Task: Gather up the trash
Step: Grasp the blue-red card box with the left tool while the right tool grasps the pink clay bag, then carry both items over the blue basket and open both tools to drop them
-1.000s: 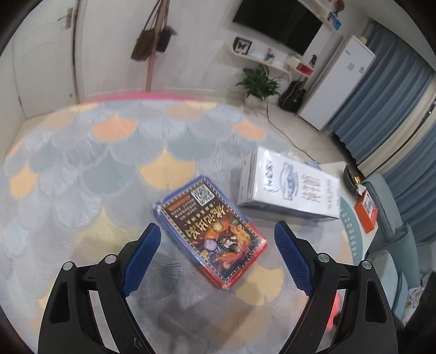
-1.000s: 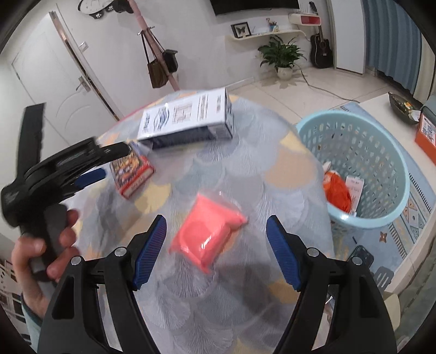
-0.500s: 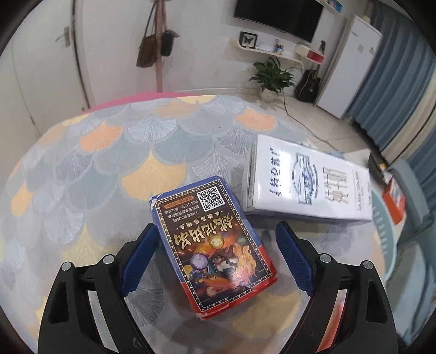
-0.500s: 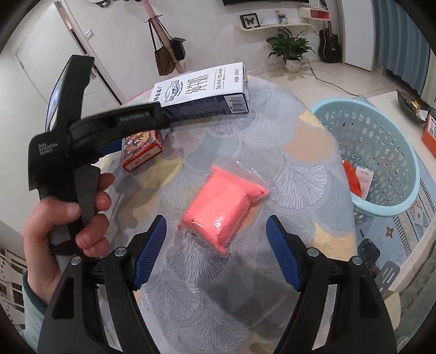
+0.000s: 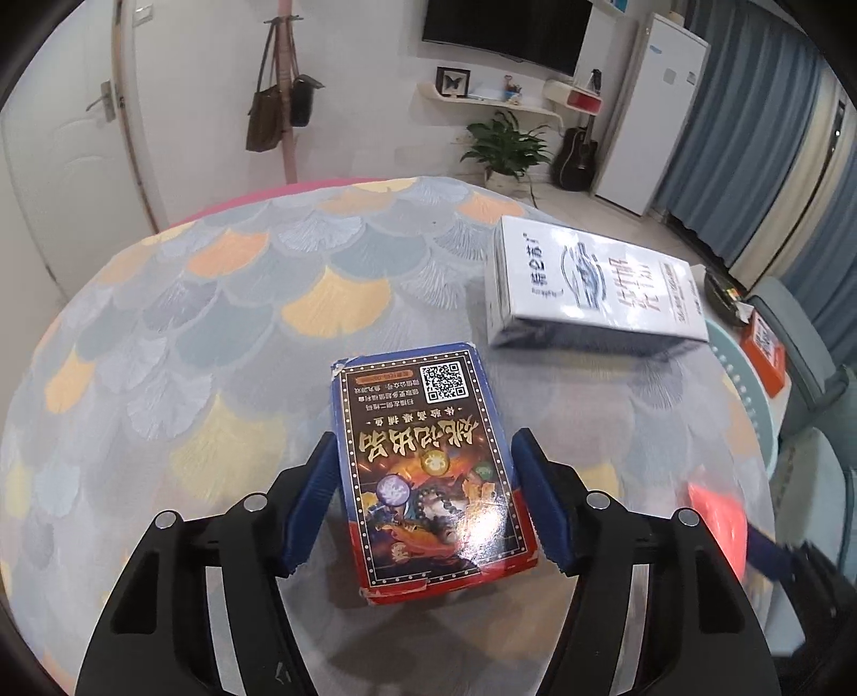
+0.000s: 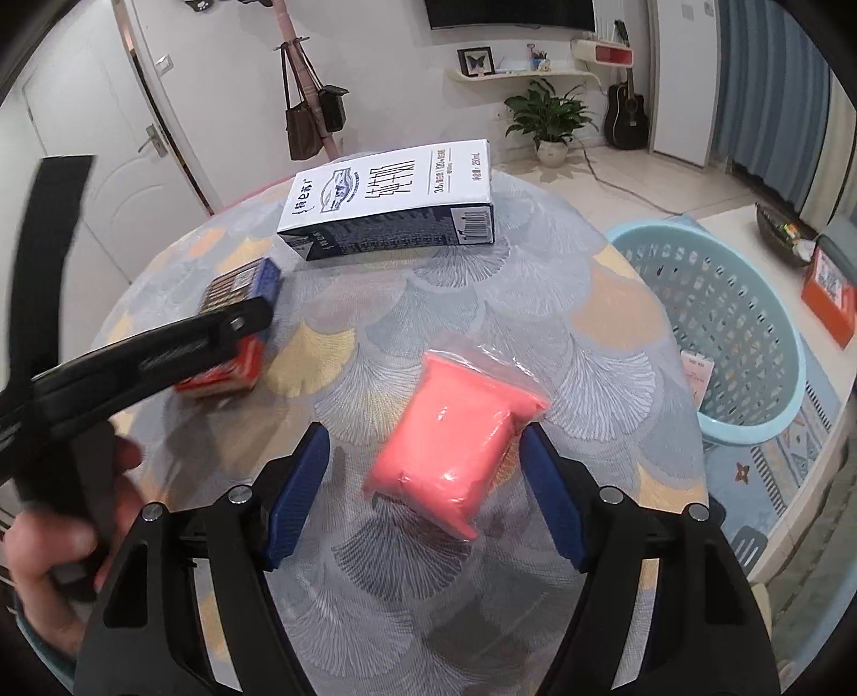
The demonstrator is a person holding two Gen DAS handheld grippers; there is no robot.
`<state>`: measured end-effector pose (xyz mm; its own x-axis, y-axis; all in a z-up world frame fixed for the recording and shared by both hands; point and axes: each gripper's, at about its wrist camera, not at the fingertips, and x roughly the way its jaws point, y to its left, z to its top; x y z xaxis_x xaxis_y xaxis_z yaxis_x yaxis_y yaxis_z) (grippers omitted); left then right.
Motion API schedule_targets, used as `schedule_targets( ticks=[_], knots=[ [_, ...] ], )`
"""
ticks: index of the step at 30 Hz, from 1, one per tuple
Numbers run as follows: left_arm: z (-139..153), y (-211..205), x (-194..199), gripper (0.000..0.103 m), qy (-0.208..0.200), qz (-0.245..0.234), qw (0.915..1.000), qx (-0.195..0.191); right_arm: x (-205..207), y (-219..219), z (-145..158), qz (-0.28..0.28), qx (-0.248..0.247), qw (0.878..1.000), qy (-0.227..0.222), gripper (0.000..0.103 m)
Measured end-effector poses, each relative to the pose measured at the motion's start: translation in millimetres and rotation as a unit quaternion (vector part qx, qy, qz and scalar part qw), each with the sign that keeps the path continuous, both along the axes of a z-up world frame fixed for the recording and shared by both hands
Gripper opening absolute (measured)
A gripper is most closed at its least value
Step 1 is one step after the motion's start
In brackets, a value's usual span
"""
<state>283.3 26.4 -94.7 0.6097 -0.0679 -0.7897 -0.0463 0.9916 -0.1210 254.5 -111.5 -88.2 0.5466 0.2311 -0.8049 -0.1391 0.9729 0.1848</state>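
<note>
Left claw (image 5: 426,500) has just closed, pads against card box (image 5: 428,466).

White-walled room. Left of the wall-mounted television (image 5: 503,27): door (image 5: 64,160) and coat stand (image 5: 289,107). Below it: shelf (image 5: 482,101), potted plant (image 5: 506,147), guitar (image 5: 576,155). Right: refrigerator (image 5: 653,107), blue curtains (image 5: 760,134).

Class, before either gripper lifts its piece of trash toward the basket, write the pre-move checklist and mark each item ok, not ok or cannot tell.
1. Card box between the left gripper pads: ok; the jaws have just been closing.
2. Pads pressing firmly on the box: cannot tell.
3. Pink packet between the right gripper jaws: ok.
4. Right gripper closed on the packet: not ok, gaps remain.
5. Blue basket beside the table, open: ok.
6. White carton clear of both grippers: ok.
</note>
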Motion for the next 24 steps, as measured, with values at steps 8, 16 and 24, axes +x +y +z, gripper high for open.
schedule_targets(
  ticks=[8, 16, 24],
  knots=[
    [11, 9, -22, 0.063, -0.026, -0.007, 0.9995, -0.019, 0, 9, -2, -0.006, -0.042, 0.999, -0.018, 0.037],
    [47, 2, -35, 0.063, -0.071, -0.025, 0.9963, -0.041, -11, -2, 31, -0.007, -0.040, 0.996, -0.076, 0.035],
    [93, -28, -40, 0.063, -0.127, -0.070, 0.9883, -0.047, -5, -56, 72, -0.061, -0.024, 0.990, -0.123, 0.035]
  ],
)
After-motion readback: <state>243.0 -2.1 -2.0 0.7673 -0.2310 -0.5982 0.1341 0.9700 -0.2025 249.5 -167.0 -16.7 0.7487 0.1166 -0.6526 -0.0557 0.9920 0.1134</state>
